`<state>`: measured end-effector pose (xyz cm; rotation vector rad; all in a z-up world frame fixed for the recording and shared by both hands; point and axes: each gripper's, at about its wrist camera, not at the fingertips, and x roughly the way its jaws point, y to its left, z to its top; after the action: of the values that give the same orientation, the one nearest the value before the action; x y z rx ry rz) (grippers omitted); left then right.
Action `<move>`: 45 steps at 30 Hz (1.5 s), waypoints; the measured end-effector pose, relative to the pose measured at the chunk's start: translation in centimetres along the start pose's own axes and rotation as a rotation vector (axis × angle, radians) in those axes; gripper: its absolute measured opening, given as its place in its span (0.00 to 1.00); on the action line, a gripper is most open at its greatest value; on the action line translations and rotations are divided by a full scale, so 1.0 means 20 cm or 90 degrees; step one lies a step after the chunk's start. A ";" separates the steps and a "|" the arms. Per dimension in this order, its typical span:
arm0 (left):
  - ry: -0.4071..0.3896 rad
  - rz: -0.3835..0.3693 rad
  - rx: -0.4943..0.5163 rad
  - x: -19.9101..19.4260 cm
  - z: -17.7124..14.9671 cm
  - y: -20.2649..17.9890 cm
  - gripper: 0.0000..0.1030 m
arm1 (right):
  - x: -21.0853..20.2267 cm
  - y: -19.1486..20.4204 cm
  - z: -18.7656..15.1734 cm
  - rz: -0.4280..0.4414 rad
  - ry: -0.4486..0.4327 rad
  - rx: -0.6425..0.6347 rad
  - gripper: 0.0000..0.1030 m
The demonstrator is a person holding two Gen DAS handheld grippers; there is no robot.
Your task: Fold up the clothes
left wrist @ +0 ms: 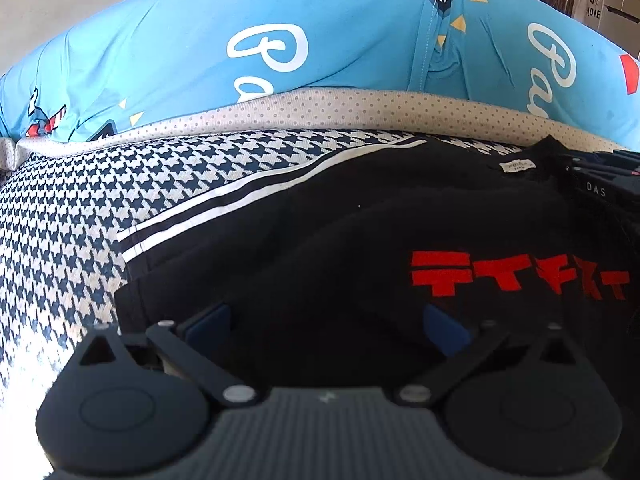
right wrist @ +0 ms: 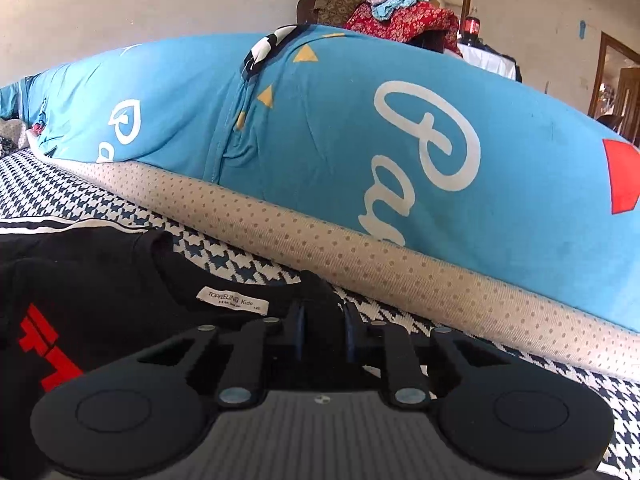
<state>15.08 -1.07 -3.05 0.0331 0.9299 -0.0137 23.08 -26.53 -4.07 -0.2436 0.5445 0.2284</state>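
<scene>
Black cloth fills most of the left wrist view. It is a soft black shirt with big red letters printed on it, and it lies flat on a bed cover with a small dark-and-white tooth pattern. Two white stripes run along one sleeve edge of the shirt. Behind the shirt sits a fat blue pillow with white curly writing, smooth and puffy, and a dotted beige edge runs under the pillow. The left gripper hangs over the near part of the shirt. Its blue pads stand wide apart and nothing is pinched between them.

In the right wrist view the shirt shows its round neck hole and a little white tag sewn inside. The right gripper sits at the shirt's collar, just beside the tag. Its pads are close together and the black collar cloth looks pinched between them. Past the pillow is a pile of flowery clothes.

The shirt looks spread out with the front facing up. I think no fold is made yet. Sleeves and sides are all left to do.
</scene>
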 end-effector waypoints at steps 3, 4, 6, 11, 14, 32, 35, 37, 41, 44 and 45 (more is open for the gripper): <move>0.004 0.008 0.002 0.01 0.00 0.00 1.00 | 0.01 0.03 0.03 -0.046 -0.045 0.010 0.18; 0.007 0.013 0.003 0.01 0.00 0.00 1.00 | 0.03 0.04 0.03 -0.057 -0.048 0.015 0.18; 0.012 0.022 0.004 0.02 0.00 -0.01 1.00 | 0.07 0.05 0.04 -0.072 -0.034 0.026 0.20; 0.016 0.042 0.012 0.03 -0.01 -0.02 1.00 | 0.06 0.06 0.05 -0.104 -0.035 0.035 0.48; 0.010 0.063 0.017 0.01 -0.01 -0.03 1.00 | -0.02 0.03 0.08 -0.083 -0.039 0.051 0.53; -0.053 0.046 -0.002 -0.29 0.01 -0.06 1.00 | -0.65 -0.42 -0.20 -0.185 0.070 0.222 0.68; -0.062 0.034 0.011 -0.34 -0.02 -0.10 1.00 | -0.69 -0.52 -0.28 -0.192 0.092 0.279 0.68; -0.067 0.028 0.022 -0.37 -0.05 -0.12 1.00 | -0.70 -0.57 -0.34 -0.181 0.107 0.331 0.68; -0.065 0.000 0.033 -0.43 -0.16 -0.15 1.00 | -0.69 -0.62 -0.40 -0.114 0.124 0.417 0.68; -0.057 -0.020 0.026 -0.46 -0.25 -0.16 1.00 | -0.66 -0.59 -0.43 -0.084 0.133 0.443 0.67; -0.052 -0.027 0.026 -0.47 -0.27 -0.16 1.00 | -0.65 -0.57 -0.43 -0.090 0.133 0.437 0.66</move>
<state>5.02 -4.13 1.10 0.0497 0.8486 -0.0730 11.28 -41.70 -2.40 0.3658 0.7772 -0.1292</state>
